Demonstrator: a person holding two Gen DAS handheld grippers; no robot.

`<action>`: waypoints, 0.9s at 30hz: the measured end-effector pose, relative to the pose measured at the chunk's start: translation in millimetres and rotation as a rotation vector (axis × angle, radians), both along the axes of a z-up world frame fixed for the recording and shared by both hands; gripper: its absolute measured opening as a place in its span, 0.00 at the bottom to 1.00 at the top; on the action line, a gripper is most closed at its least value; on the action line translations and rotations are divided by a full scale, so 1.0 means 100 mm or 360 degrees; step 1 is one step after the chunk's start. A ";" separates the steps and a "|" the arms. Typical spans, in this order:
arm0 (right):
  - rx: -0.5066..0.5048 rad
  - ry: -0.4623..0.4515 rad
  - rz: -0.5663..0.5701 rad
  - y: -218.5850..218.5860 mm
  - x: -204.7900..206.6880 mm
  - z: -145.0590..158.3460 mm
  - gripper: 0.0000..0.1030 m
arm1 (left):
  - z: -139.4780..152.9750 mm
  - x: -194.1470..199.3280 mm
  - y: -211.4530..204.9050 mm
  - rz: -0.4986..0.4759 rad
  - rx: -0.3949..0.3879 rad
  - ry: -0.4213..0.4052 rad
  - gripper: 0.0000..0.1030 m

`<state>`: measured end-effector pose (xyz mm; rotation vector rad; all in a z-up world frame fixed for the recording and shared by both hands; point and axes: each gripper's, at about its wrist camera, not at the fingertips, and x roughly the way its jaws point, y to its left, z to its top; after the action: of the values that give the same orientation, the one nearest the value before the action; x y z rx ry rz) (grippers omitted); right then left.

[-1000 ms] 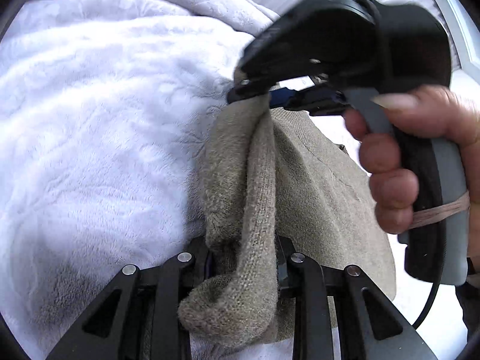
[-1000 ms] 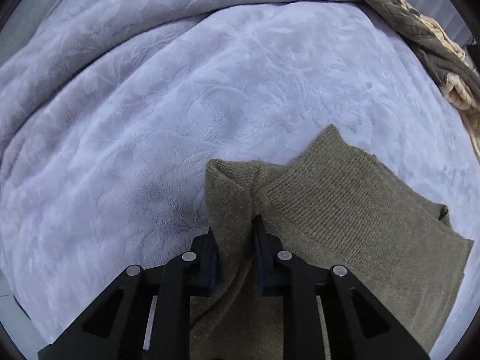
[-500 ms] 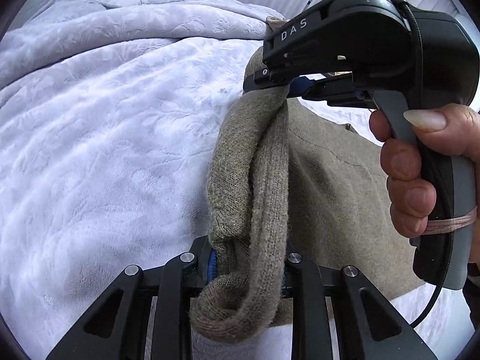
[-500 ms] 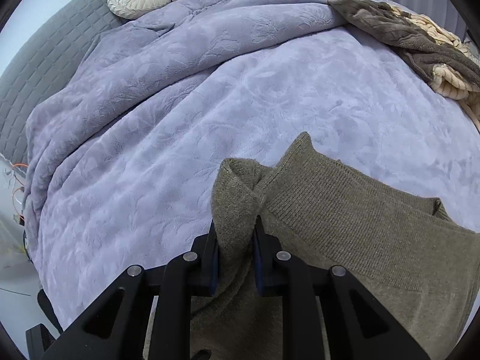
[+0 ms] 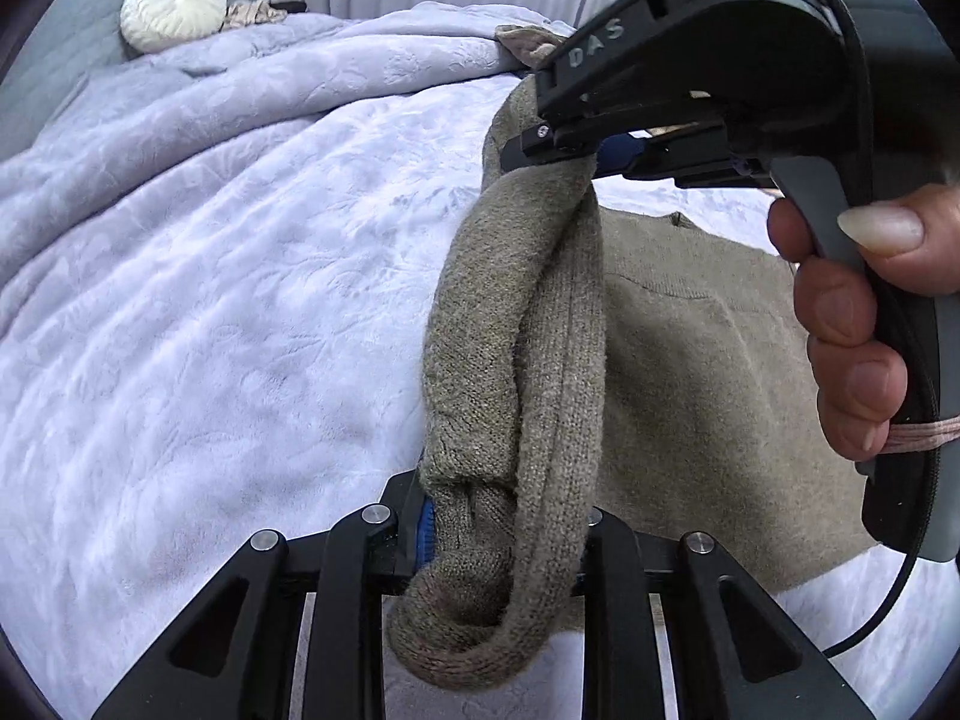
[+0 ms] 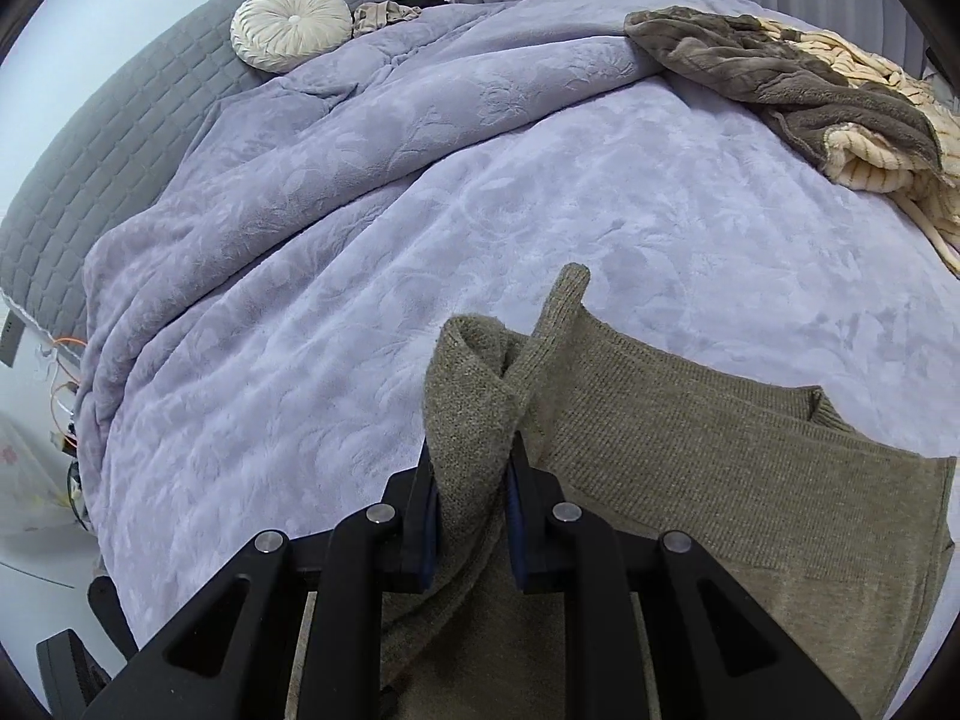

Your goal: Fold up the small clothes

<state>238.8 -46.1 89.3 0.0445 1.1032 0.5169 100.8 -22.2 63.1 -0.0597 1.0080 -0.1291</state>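
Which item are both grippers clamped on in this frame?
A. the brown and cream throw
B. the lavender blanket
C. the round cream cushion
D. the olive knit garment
D: the left gripper and the right gripper each pinch a bunched edge of the olive knit garment.

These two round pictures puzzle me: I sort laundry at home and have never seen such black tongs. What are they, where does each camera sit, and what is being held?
A person holds a hand-operated two-finger gripper in each hand; each carries a wide-angle camera looking forward along its fingers.

In the left camera's picture, the left gripper at the bottom is clamped on a bunched edge of an olive knitted garment. The other tool in that picture is the right gripper, held by the person's hand and pinching the same edge farther along.

The right camera's picture shows the right gripper from its own view, shut on the knit.

The rest of the garment lies on a bed with a lilac blanket. A round cream cushion and a brown-and-cream throw lie farther away.
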 end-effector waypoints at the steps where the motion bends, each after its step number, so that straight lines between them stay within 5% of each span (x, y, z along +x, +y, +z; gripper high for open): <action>1: 0.0010 -0.0006 0.0001 -0.04 -0.01 0.01 0.19 | 0.02 -0.02 -0.10 -0.0013 0.0032 -0.0008 0.25; 11: 0.0089 -0.0018 -0.0036 -0.54 -0.05 0.00 0.19 | 0.09 -0.04 -0.79 -0.0027 0.0188 -0.0048 0.25; 27: 0.0178 -0.0062 -0.0059 -0.96 -0.11 0.12 0.19 | 0.16 -0.27 -1.05 -0.0083 0.0260 -0.0070 0.25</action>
<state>227.8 -142.4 101.0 0.1516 1.0327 0.5437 73.8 -126.7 79.3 0.1179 0.9733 -0.0946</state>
